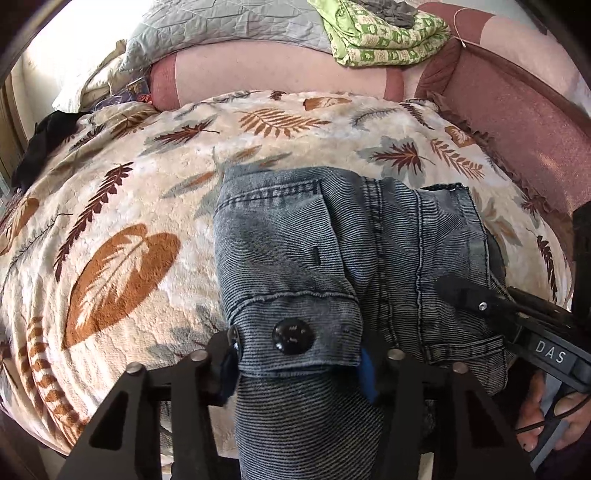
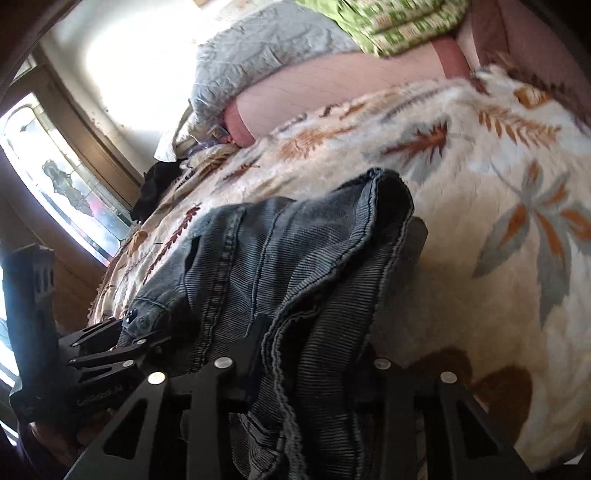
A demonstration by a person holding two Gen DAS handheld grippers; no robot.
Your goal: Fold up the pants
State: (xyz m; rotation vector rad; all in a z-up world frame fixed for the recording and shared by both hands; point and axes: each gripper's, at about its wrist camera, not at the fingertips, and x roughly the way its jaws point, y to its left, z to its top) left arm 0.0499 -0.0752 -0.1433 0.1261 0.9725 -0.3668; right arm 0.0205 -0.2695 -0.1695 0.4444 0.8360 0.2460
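Observation:
Grey-blue denim pants (image 1: 332, 240) lie bunched on a cream blanket (image 1: 129, 206) printed with leaves. The waistband with its black button (image 1: 293, 336) sits between the fingers of my left gripper (image 1: 295, 369), whose pads press on it from both sides. My right gripper (image 2: 314, 354) is shut on a thick bundle of folded denim (image 2: 295, 258) at the pants' right side. In the left wrist view its upper finger (image 1: 461, 291) lies on top of the cloth. The right wrist view shows the left gripper (image 2: 125, 328) at the button end.
Beyond the blanket (image 2: 461, 166) run a pink bolster (image 1: 258, 70), a grey quilt (image 1: 221, 26) and a folded green patterned cloth (image 1: 388, 40). A black garment (image 1: 44, 140) lies at the left edge. A window (image 2: 55, 177) is on the left. A hand (image 1: 546, 410) holds the right gripper.

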